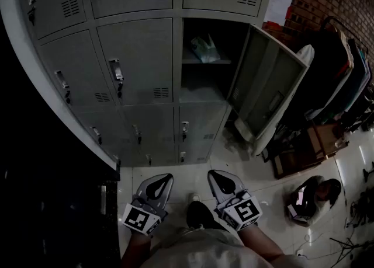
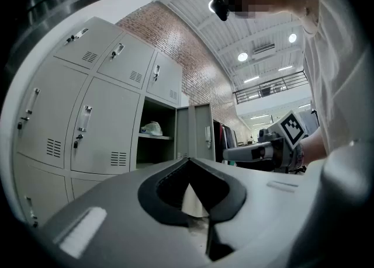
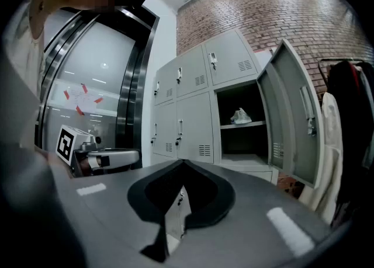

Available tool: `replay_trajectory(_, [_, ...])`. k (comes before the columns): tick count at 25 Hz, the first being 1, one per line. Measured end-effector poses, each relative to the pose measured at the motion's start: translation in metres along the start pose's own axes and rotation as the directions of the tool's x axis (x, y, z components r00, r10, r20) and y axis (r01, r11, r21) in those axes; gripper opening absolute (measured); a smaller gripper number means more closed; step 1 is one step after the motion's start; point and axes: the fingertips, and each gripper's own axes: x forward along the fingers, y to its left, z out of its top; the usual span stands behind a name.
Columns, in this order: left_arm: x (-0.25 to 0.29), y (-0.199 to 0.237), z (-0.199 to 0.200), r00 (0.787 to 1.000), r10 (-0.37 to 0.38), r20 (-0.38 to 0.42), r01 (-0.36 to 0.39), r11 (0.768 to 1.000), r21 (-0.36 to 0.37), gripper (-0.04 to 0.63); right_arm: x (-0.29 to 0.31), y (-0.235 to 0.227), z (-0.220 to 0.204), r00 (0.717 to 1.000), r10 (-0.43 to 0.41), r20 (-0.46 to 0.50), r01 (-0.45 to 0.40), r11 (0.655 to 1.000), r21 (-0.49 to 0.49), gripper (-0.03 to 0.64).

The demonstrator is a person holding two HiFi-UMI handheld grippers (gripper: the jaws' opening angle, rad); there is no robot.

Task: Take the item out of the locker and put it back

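Observation:
A pale crumpled bag-like item (image 1: 204, 49) lies on the upper shelf of the open locker (image 1: 204, 62), whose grey door (image 1: 266, 89) swings out to the right. The same item (image 2: 152, 128) (image 3: 241, 116) shows small in both gripper views. My left gripper (image 1: 165, 178) and right gripper (image 1: 214, 175) are held low, side by side, well in front of the locker and apart from it. Both are shut with nothing between the jaws. Each gripper view shows the other gripper (image 2: 263, 151) (image 3: 105, 159) alongside.
Closed grey locker doors (image 1: 137, 68) fill the wall to the left and below the open one. A clothes rack with dark garments (image 1: 336, 74) stands at the right, with clutter and a wooden crate (image 1: 307, 153) on the tiled floor. A dark wall edge (image 1: 52, 191) runs along the left.

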Motion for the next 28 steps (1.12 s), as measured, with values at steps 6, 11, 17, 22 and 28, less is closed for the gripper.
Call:
replay_trajectory(6, [0.067, 0.040, -0.009, 1.000, 0.002, 0.009, -0.002, 1.000, 0.006, -0.003, 0.055, -0.060, -0.004, 1.000, 0.006, 0.018, -0.007, 1.000, 0.008, -0.005])
replay_trajectory(11, [0.149, 0.077, 0.004, 1.000, -0.024, 0.016, 0.023, 0.998, 0.064, -0.003, 0.111, -0.123, 0.022, 0.998, 0.041, 0.042, -0.040, 0.999, -0.011, -0.005])
replay_trajectory(17, [0.211, 0.104, 0.026, 0.997, -0.063, 0.049, 0.057, 0.992, 0.116, -0.003, 0.164, -0.167, 0.065, 0.990, 0.096, 0.103, -0.088, 0.993, -0.077, -0.006])
replay_trajectory(22, [0.222, 0.115, 0.032, 0.992, -0.110, 0.058, 0.105, 0.991, 0.080, -0.003, 0.196, -0.183, 0.109, 0.976, 0.106, 0.189, -0.093, 0.993, -0.078, 0.287])
replay_trajectory(28, [0.234, 0.140, 0.035, 0.991, -0.132, 0.028, 0.130, 0.989, 0.075, -0.003, 0.256, -0.255, 0.162, 0.967, -0.113, 0.227, 0.151, 0.976, -0.157, 0.413])
